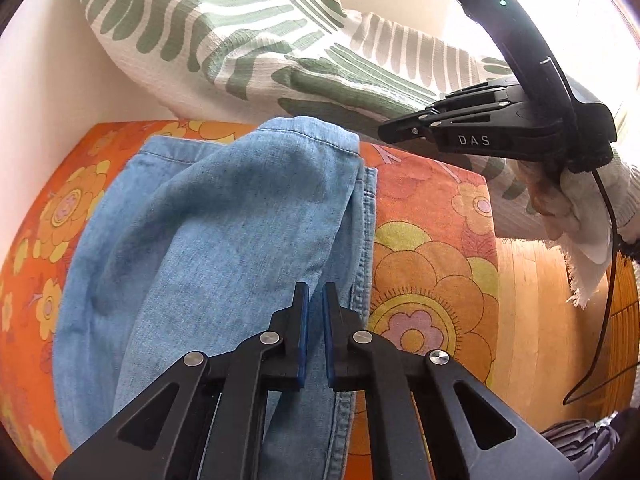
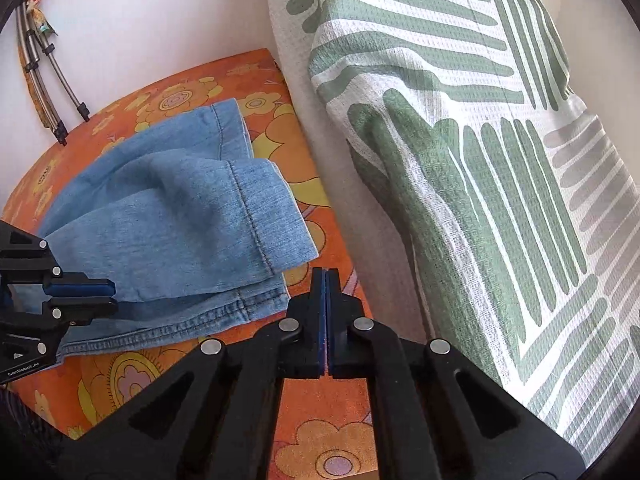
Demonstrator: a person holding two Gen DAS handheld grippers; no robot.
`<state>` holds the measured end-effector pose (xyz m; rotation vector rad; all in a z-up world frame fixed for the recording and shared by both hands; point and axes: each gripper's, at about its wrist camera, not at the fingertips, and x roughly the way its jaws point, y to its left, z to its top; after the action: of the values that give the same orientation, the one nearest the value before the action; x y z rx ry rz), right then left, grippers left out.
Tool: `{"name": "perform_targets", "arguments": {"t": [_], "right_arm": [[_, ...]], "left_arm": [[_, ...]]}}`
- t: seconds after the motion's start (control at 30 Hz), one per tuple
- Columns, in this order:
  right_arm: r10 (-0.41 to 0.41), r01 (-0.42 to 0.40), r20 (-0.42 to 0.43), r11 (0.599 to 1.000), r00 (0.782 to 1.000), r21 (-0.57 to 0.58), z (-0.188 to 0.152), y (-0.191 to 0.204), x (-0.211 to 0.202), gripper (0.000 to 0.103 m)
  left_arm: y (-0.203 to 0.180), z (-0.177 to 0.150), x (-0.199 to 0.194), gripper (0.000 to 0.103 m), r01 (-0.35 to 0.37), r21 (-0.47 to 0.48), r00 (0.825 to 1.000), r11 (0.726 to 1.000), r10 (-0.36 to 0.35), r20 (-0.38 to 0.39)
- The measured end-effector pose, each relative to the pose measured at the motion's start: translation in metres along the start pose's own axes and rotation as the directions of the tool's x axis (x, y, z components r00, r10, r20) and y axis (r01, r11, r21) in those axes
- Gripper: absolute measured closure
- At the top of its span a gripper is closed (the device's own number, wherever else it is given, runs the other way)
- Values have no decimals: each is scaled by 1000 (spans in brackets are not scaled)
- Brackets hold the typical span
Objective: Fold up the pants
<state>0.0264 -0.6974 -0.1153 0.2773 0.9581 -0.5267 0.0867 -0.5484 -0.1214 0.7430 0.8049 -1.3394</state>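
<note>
With both grippers clear of the cloth, the pants [image 2: 176,220] lie folded over on the orange flowered cushion [image 2: 328,432], cuffs stacked near the far end. The left gripper [image 1: 315,300] hovers over the denim, jaws nearly shut on nothing; the right gripper [image 2: 326,280] is closed and empty beside the seam. Next likely comes another fold, so jaws must reopen. A green-striped pillow [image 2: 460,160] crowds the right side.

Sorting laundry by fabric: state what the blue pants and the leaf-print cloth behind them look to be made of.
The blue pants: light-wash denim, probably thin cotton, matte; it shows a faint diagonal weave, stitched hems and soft folds. The leaf-print cloth: white woven fabric printed with green leaves, likely waffle-textured cotton; a grid of small squares shows across its surface.
</note>
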Motion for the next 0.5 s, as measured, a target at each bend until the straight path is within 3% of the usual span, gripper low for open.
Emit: {"name": "perform_targets", "arguments": {"t": [0.1,0.2,0.27,0.3,0.33,0.5], "right_arm": [[68,-67,-9,995,998,73,-5,-17,0,103],[194,-197,38,962,980,186,-8,-31,-6,100],[248,-252,47,938,968,239,-5,-35,-3,79],[255,-261,57,930,965,261,-3,-36,-1,63],[257,-265,65,924,964,276,-1,-37,2,58],[332,-330,57,872,941,363,11,-39,29,59]], "left_arm": [[-7,-1,1,94,-38,30,999,999,38,14],[-8,0,4,79,-56,47,998,997,56,9],[-10,0,6,79,-82,72,997,994,82,3],[-11,0,7,79,-96,86,995,992,96,1],[-11,0,9,79,-112,96,994,989,113,-2],[-8,-2,16,83,-124,104,992,987,126,-12]]}}
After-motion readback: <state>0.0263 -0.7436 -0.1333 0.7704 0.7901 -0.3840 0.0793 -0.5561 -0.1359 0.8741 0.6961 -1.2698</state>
